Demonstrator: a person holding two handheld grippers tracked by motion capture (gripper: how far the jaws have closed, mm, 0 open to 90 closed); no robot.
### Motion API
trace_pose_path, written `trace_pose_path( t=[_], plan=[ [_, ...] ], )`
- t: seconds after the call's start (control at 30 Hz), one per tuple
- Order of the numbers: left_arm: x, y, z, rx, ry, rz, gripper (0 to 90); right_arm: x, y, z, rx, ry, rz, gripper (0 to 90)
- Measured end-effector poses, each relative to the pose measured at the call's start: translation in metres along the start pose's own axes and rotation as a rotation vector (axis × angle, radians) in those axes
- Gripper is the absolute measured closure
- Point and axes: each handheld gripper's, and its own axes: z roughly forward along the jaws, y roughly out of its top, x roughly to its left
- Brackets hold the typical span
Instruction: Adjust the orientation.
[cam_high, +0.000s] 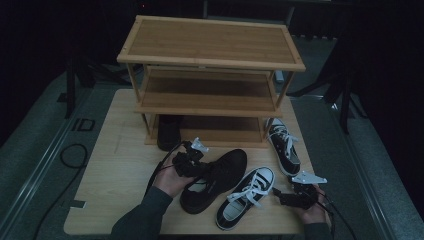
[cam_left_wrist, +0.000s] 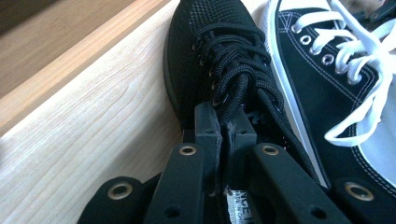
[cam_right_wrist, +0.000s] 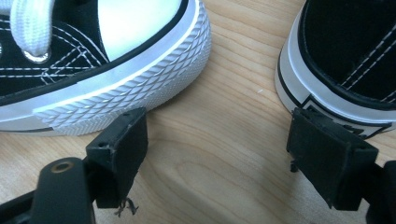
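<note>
Left tongs (cam_left_wrist: 226, 128) pinch the black shoe (cam_left_wrist: 210, 56) beside the table edge (cam_high: 82, 200).

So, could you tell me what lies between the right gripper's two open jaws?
In the right gripper view, bare table lies between the right gripper jaws, with the two white-soled sneakers' ends just beyond.

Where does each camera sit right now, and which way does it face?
High view: above the person's side, looking forward and down on the table and shoe rack; forearms, left gripper and right gripper show.
Left gripper view: rides the left gripper, looking along jaws pinched on the black shoe.
Right gripper view: rides the right gripper, looking between open jaws at the table, between two sneakers.
Shared: the high and left gripper views both show the black shoe beside the white-laced sneaker.
</note>
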Motion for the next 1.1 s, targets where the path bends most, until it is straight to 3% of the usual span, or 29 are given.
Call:
trace_pose_path(
  t=[0.1,0.23,0.67,1.1],
  plan=[
    [0.003,0.0,-0.001,-0.007,0.014,-0.012,86.8,0.0,0.0,0.0,0.0,0.0,-0.001,20.4],
    [0.011,-0.002,-0.006,-0.042,0.027,-0.057,86.9,0.0,0.0,0.0,0.0,0.0,0.0,20.4],
    [0.047,-0.015,-0.023,-0.1,0.138,-0.2,86.8,0.0,0.0,0.0,0.001,0.0,0.002,20.4],
    [0.065,-0.027,-0.035,-0.147,0.219,-0.289,86.7,0.0,0.0,0.0,0.001,0.0,0.002,20.4]
  ],
)
